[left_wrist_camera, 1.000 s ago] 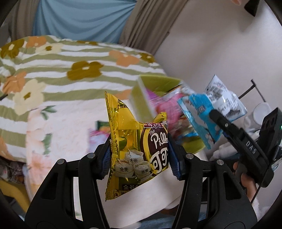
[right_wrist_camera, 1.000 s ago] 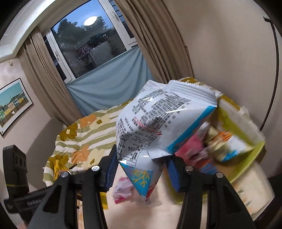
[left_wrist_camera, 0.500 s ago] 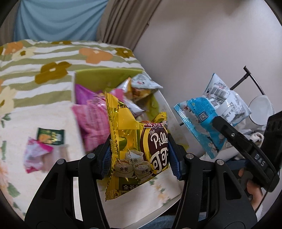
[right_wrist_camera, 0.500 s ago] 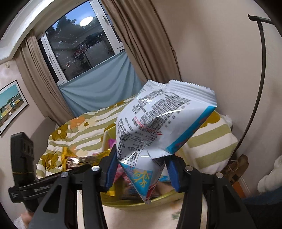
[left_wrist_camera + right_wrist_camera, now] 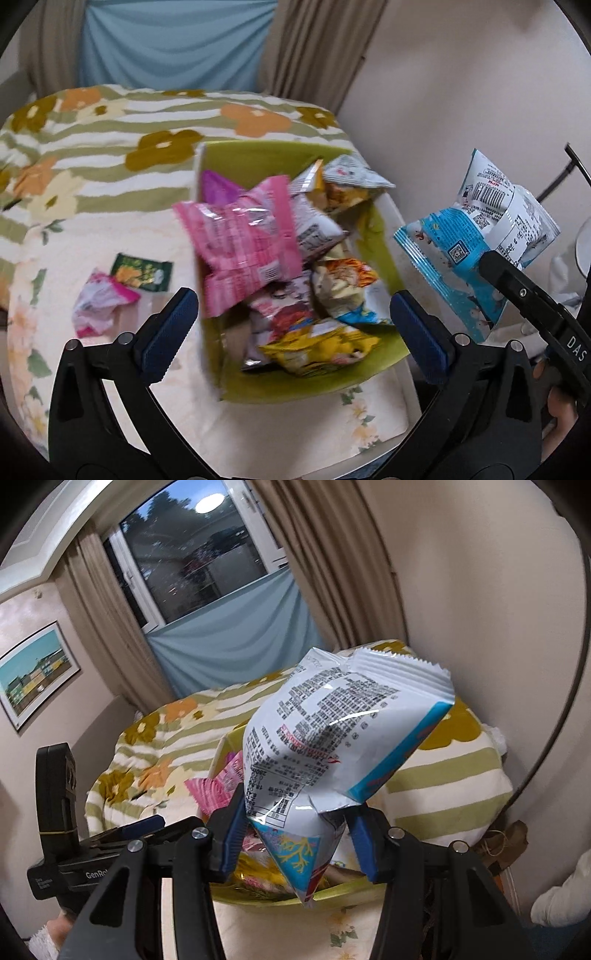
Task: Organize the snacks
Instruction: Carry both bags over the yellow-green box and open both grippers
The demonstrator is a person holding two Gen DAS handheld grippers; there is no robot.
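Blue-white packet (image 5: 343, 746) between right tongs (image 5: 295, 834) (left tongs (image 5: 291, 325) agape) — above bin (image 5: 384, 243)

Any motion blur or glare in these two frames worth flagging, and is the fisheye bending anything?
Left wrist view: the pink packet and green bin rim smear with motion blur; the open left gripper stays sharp. Right wrist view: the white-and-blue packet in the right gripper is crisp, with glare streaks on its foil; the window reflects a ceiling lamp, and its frame bows.

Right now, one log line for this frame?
left gripper: open over green bin | right gripper: holding blue-white snack bag | yellow packet: in bin
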